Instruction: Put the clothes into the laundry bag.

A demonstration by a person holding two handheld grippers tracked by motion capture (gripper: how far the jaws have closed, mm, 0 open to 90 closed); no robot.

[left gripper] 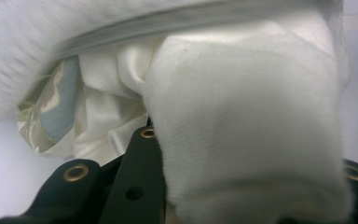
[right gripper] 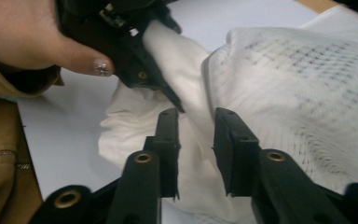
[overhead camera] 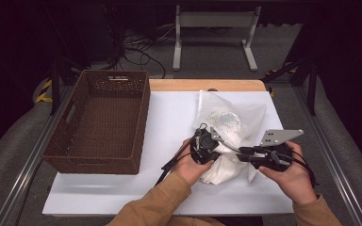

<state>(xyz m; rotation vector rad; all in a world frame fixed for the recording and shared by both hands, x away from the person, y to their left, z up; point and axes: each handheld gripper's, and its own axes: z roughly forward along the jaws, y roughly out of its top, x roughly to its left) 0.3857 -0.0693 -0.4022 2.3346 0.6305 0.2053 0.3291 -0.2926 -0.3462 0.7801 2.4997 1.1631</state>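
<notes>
— Where on the bench (overhead camera: 169,117)?

— On the right half, closer to the near edge than the far one, well apart from the wicker basket (overhead camera: 115,73) at the left edge.

— Gripped how?

— Pinched by the left gripper (overhead camera: 213,142): fingers (left gripper: 142,154) pressed onto a thick fold of the white cloth (overhead camera: 221,167), probably to steady it at the mouth of the mesh bag (overhead camera: 231,117). Straddled by the right gripper (right gripper: 196,116): fingers (right gripper: 168,135) spread either side of the cloth, not squeezing it, seemingly ready for a fresh hold.

— Lying which way?

— Lengthwise from near edge to far edge, leaning slightly right at the far end. Bagged at the far end, spilling loose toward the near edge. Likely kept so for pushing straight in.
</notes>
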